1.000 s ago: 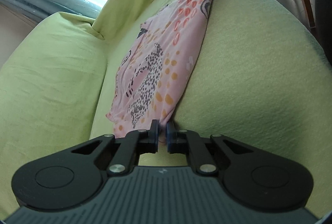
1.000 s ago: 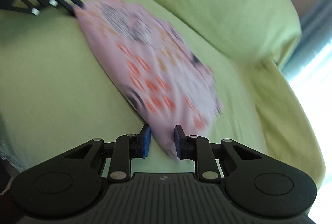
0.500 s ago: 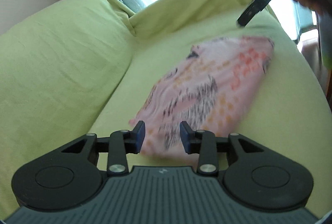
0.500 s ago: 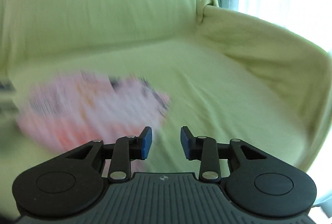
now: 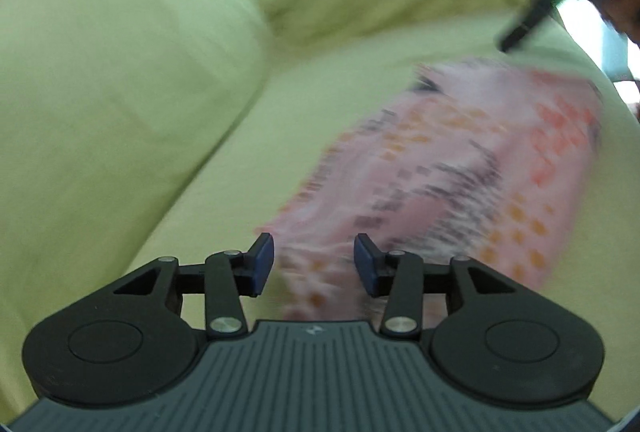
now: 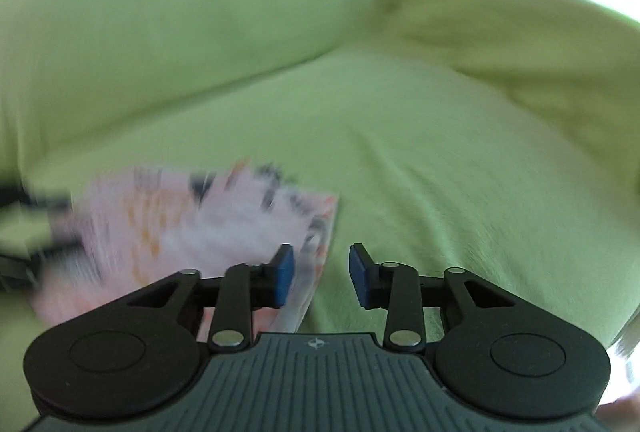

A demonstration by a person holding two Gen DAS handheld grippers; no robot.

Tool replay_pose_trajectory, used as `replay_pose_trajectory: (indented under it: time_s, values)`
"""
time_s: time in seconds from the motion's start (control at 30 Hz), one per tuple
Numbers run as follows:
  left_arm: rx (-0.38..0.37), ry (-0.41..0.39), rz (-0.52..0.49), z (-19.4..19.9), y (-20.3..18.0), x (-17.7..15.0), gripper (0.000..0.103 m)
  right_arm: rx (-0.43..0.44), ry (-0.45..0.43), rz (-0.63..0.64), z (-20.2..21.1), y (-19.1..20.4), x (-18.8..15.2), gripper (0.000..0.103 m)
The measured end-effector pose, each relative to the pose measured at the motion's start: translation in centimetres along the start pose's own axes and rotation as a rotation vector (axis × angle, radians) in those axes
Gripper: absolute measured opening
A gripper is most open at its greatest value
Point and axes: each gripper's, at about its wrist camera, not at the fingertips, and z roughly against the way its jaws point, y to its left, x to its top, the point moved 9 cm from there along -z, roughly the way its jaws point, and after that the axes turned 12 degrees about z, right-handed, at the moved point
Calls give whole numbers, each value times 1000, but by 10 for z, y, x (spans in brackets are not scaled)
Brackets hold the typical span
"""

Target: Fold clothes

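Left gripper [image 5: 314, 264]: jaws part-open, having just been opening; blue pads [image 5: 262, 264] clear of any fabric. Cloth shows in the gap, but it lies on the seat below and past the tips, not pinched. Holds nothing.

Right gripper [image 6: 320, 272]: jaws likewise part-open, just been opening, nearly settled. Nothing between the pads [image 6: 284, 274]; the gap shows bare green cover. Holds nothing.

Cloth [image 5: 460, 172]: pink printed garment, folded into a flat oblong, lying on the seat of the sofa [image 5: 120, 92], which is draped in a light green cover. Both frames motion-blurred, so edge detail is poor.

Key relation, left view: the cloth starts just ahead of the tips and runs away up and to the right, long axis diagonal. Its near end is just beyond the left gripper. The right gripper's black body [image 5: 532, 20] shows at the far upper right, above the cloth's far end and apart from it.

Key relation, right view: the cloth [image 6: 192, 228] lies left of and below the tips; its near right corner is just beside the left pad, not touching as far as the blur allows.

Judgement: each gripper is nearest to one end of the long axis, so a further fold would call for each to take its own end. Folded state looks nearly done.
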Motion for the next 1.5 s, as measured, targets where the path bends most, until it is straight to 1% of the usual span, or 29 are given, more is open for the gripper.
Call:
replay_pose_trajectory:
  time_s: [0.1,0.17,0.23,0.27,0.3,0.33,0.43,0.47,0.5,0.53,0.57,0.63,0.7,0.73,0.83,0.9,0.93,0.97,1.0,1.03,1.07,1.1,1.17,1.2,1.27,1.33,1.37,1.43,1.5]
  values:
    - [-18,40,174,-10,23,3,40,65,-49,-167,1,-24,6,36]
    - [-36,70,255,-19,32,0,41,102,-58,-227,-5,-31,6,36]
    - [-60,113,335,-29,37,-5,43,150,-58,-279,-12,-34,4,38]
    - [-78,136,379,-33,39,-8,47,164,-48,-288,-19,-34,4,38]
    - [-94,141,416,-36,41,-9,51,166,-36,-282,-25,-33,3,38]
    - [-100,138,427,-36,41,-9,51,168,-39,-280,-28,-33,4,37]
    - [-108,135,427,-35,38,-7,50,177,-41,-276,-37,-31,6,36]
    - [-116,135,422,-35,37,-7,44,181,-38,-274,-40,-29,6,35]
    - [-126,133,420,-34,35,-6,30,184,-32,-271,-42,-25,4,31]
    - [-135,130,422,-32,34,-6,20,193,-19,-275,-45,-22,1,19]
    - [-140,127,423,-32,33,-6,2,203,2,-286,-52,-20,-3,12]
    - [-110,87,397,-25,28,-4,2,208,18,-312,-55,-17,-7,4]
    - [-90,30,377,-11,25,-2,2,182,-18,-295,-46,-17,1,3]
    - [-85,21,389,-7,25,-3,2,170,-40,-284,-41,-17,6,3]
    - [-67,56,403,-13,29,-14,2,162,-139,-222,-22,-9,32,3]
    - [-63,70,409,-18,32,-17,4,147,-140,-196,-25,-3,35,3]
    - [-55,70,411,-18,34,-17,6,135,-116,-192,-32,-3,31,3]
    - [-44,71,414,-19,37,-16,10,124,-89,-194,-40,-4,26,3]
    - [-33,71,416,-19,39,-15,18,111,-63,-195,-47,-6,20,3]
    - [-22,71,419,-19,42,-15,21,90,-42,-188,-50,-9,16,6]
    - [-8,70,426,-19,47,-14,27,60,-32,-180,-50,-14,12,10]
    - [8,68,434,-18,52,-14,28,33,-33,-184,-49,-20,10,20]
    - [73,59,419,-13,62,-12,23,-9,-50,-198,-41,-30,9,20]
    - [91,47,403,-8,62,-9,22,-25,-66,-205,-35,-35,10,21]
    - [68,16,382,1,54,1,22,-31,-103,-188,-21,-34,15,21]
    - [13,-5,363,5,36,12,22,13,-137,-153,-14,-19,23,21]
    - [-22,-6,343,4,24,16,22,54,-147,-137,-14,-8,27,21]
    - [-90,-1,305,-3,-1,23,23,148,-135,-107,-22,19,31,21]
    - [-135,2,269,-13,-21,28,23,226,-107,-67,-31,45,29,21]
